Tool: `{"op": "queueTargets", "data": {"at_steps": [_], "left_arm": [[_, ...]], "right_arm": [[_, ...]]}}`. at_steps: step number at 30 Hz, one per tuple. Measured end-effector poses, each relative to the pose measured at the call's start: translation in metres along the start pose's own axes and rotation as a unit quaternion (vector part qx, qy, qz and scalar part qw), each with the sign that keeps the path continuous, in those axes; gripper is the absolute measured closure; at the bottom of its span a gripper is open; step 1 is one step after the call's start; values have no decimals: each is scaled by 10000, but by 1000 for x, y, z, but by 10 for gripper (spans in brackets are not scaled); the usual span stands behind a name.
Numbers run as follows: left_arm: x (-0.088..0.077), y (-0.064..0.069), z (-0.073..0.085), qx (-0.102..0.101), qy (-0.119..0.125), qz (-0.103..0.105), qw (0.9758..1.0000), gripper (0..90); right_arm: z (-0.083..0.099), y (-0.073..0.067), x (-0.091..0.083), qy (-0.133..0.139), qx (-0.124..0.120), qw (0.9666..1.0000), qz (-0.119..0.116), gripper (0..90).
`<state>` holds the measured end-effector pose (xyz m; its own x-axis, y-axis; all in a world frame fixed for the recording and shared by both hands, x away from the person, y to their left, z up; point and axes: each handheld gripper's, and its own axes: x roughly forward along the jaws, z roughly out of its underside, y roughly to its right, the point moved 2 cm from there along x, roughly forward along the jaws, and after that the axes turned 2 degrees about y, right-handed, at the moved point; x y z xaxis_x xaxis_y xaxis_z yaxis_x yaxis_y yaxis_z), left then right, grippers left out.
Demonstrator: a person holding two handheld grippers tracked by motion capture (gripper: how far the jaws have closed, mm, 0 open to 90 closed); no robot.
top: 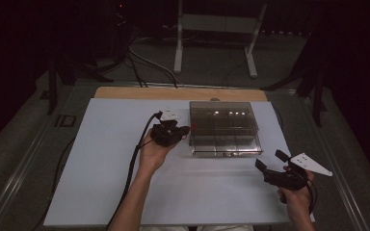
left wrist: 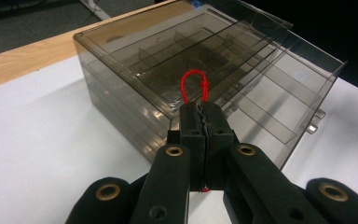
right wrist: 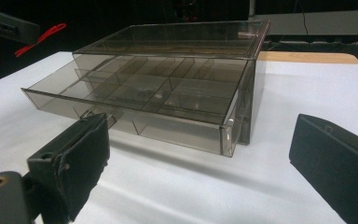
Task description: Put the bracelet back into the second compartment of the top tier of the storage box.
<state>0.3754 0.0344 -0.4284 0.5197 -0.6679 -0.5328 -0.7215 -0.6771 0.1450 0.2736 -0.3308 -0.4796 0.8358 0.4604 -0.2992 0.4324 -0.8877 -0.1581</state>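
A smoky clear plastic drawer box (top: 224,120) stands on the white table (top: 106,183). Its top drawer (top: 226,147) is pulled out toward the front, and its divided compartments (right wrist: 135,88) look empty. My left gripper (top: 187,130) hovers at the box's left side, shut on a thin red loop (left wrist: 193,84) that sticks up past the fingertips (left wrist: 191,116) over the box's corner (left wrist: 135,84). The red loop (right wrist: 42,35) also shows beside the box lid (right wrist: 177,39). My right gripper (top: 270,160) is held open near the drawer's front right corner, with nothing between its pads (right wrist: 81,149).
The table's wooden back edge (top: 178,93) runs behind the box. Beyond it are a white metal frame (top: 217,29) and cables on a dark floor. Black cables trail from both grippers. A white surface lies left of and in front of the box.
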Motion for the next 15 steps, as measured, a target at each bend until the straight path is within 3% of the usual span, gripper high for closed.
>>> {"op": "queueTargets", "data": {"at_steps": [15], "left_arm": [[9, 9, -7, 70, 18, 137, 9999, 900]], "right_arm": [[0, 0, 0, -7, 15, 10000, -2, 50]]}}
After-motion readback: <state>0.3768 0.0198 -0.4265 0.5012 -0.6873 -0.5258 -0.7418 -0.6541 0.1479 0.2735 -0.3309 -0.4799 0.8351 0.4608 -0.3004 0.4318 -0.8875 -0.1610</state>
